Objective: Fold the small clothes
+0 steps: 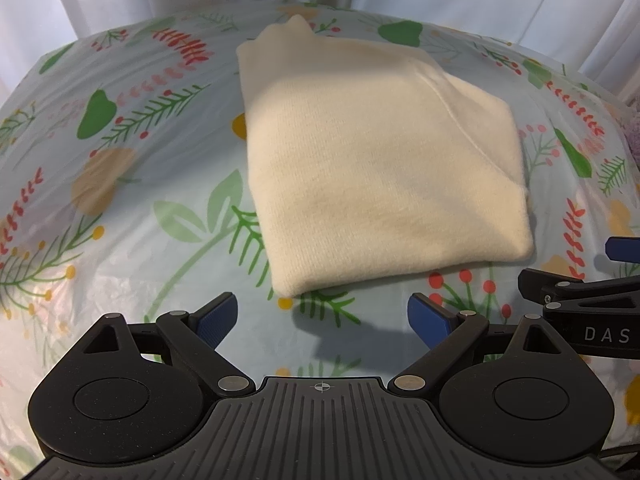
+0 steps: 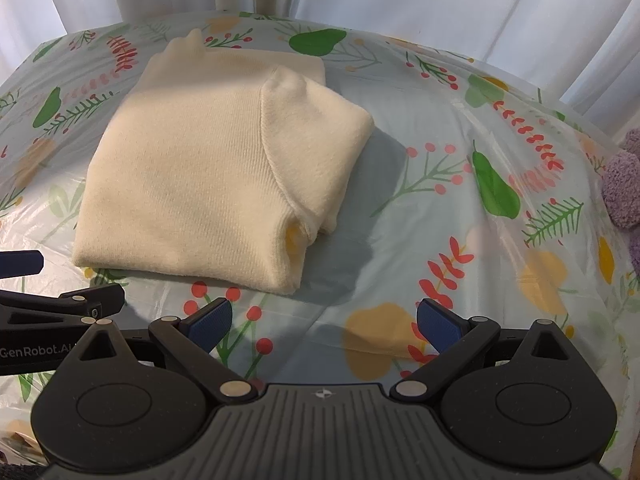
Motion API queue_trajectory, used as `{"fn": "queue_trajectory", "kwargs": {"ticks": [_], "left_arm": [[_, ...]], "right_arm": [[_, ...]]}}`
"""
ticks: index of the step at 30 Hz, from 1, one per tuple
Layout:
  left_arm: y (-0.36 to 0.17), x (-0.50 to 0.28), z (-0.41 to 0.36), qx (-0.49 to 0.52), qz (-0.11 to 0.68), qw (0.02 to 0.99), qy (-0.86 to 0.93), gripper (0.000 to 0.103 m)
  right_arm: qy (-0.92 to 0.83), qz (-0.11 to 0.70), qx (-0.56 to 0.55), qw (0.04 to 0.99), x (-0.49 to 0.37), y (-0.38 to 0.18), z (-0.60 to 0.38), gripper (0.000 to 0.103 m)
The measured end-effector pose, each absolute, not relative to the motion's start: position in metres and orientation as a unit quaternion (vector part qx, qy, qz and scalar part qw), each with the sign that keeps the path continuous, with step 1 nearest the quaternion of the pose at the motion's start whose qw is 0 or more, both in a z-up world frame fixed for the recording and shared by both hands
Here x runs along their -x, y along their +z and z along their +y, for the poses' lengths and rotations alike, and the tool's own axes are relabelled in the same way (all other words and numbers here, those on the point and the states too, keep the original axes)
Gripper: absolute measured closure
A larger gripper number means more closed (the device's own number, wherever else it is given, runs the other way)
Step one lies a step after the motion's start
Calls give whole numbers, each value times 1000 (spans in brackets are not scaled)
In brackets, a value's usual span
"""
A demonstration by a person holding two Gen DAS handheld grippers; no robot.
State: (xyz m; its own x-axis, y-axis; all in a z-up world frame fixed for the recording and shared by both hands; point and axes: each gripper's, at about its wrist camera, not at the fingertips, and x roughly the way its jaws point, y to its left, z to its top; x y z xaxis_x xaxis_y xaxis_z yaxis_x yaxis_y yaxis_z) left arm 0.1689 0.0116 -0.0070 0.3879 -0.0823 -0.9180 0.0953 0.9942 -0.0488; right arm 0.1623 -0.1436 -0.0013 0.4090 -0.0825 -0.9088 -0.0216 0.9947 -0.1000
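Looking through the left wrist view, the cream sweater (image 1: 380,152) lies folded into a compact block at about 12 o'clock on the floral surface (image 1: 120,200). The left gripper (image 1: 322,318) waits just short of its near edge, fingers spread wide and empty. The right gripper (image 1: 580,280) pokes in at 3 o'clock. The fold looks close to finished, so any tidy-up wants a low, flat approach, pinching the full stack at a corner.

Over to the right wrist view: the sweater (image 2: 208,168) sits at 11 o'clock, and the right gripper (image 2: 324,322) hovers wide and empty. Open cloth runs from 1 to 4 o'clock, with room to swing. A purple fuzzy thing (image 2: 624,184) sits at the 3 o'clock edge, so keep clear. The white curtain (image 2: 400,0) closes off 12.
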Motion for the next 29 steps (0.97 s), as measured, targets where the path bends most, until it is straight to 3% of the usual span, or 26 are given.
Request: {"fn": "queue_trajectory", "kwargs": {"ticks": [29], "left_arm": [[-10, -163, 7, -29, 560, 827, -41, 7]], "right_arm": [[-25, 536, 53, 842, -161, 3, -144, 4]]}}
